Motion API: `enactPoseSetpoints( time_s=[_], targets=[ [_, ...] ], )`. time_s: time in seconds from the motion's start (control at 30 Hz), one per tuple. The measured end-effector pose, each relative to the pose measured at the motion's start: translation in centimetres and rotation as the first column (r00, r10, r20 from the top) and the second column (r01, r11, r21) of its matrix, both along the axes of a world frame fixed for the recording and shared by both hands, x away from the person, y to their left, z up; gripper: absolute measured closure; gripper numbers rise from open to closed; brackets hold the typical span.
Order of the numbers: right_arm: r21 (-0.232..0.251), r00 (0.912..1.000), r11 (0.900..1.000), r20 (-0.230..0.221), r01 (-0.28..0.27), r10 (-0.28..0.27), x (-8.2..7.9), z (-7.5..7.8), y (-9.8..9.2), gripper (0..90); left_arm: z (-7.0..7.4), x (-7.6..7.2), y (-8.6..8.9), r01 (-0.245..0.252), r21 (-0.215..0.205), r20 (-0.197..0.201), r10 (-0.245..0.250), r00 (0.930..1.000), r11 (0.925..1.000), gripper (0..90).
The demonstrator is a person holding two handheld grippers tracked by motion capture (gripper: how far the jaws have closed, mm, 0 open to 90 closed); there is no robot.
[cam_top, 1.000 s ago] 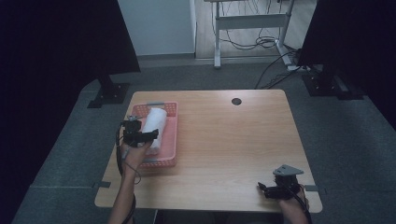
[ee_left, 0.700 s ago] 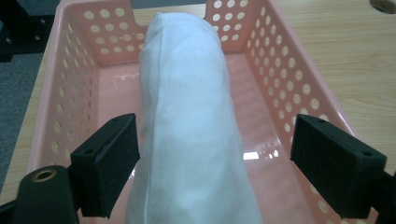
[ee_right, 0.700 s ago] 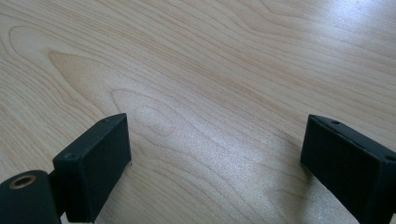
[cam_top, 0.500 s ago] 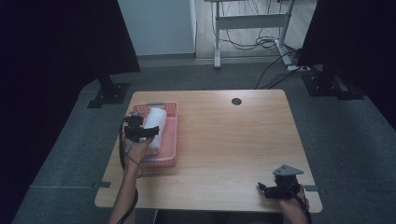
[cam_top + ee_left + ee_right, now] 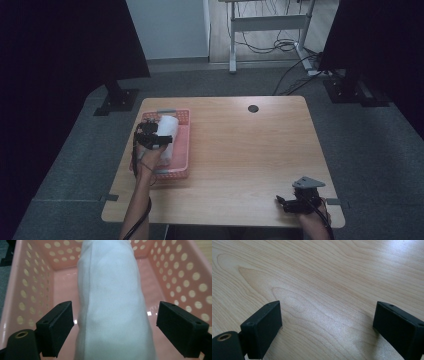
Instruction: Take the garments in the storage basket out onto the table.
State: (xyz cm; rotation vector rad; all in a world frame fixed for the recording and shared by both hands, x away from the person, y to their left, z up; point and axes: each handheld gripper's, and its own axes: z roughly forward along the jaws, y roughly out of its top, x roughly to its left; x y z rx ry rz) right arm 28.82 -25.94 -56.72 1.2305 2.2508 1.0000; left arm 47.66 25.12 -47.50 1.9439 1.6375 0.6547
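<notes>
A pink perforated basket sits on the left part of the wooden table. Inside it lies a rolled white cloth, lengthwise along the basket. My left gripper hovers over the basket, open, its jaws straddling the white cloth on both sides without closing on it; the pink basket wall rises on either side. My right gripper rests low at the table's near right corner, open, with bare wood between its jaws.
A small dark round grommet is set in the table near its far edge. Beyond the table stand black panels on feet and a desk frame with cables on grey carpet.
My left gripper has moved forward along the basket, farther over the white cloth. The right gripper has stayed where it was.
</notes>
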Motion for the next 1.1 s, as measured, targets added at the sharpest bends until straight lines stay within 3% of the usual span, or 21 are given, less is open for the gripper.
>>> enactPoseSetpoints(
  time_s=[0.6,0.67,0.77,0.9,1.1],
  targets=[
    [0.0,1.0,1.0,0.0,0.001,-0.001,0.0,0.0,0.0,7.9,-2.1,2.2,-0.4,-0.005,0.03,-0.102,0.008,0.9947,0.9995,13.3],
    [0.0,1.0,1.0,0.0,0.001,-0.001,0.0,0.0,0.0,7.9,-2.4,2.4,-0.6,0.008,0.051,-0.12,-0.002,0.9927,0.9987,13.1],
    [0.0,1.0,1.0,0.0,0.001,-0.001,0.0,0.0,0.0,8.0,-2.4,2.4,-0.7,0.015,0.064,-0.12,-0.008,0.9927,0.9978,14.6],
    [0.0,1.0,1.0,0.0,0.001,-0.001,0.0,0.0,0.0,7.9,-2.2,2.1,-0.9,0.03,0.083,-0.112,-0.02,0.9935,0.9962,23.9],
    [0.0,1.0,1.0,0.0,0.001,-0.001,0.0,0.0,0.0,8.0,-2.0,1.9,-0.8,0.02,0.068,-0.091,-0.014,0.9957,0.9975,31.6]
  ],
)
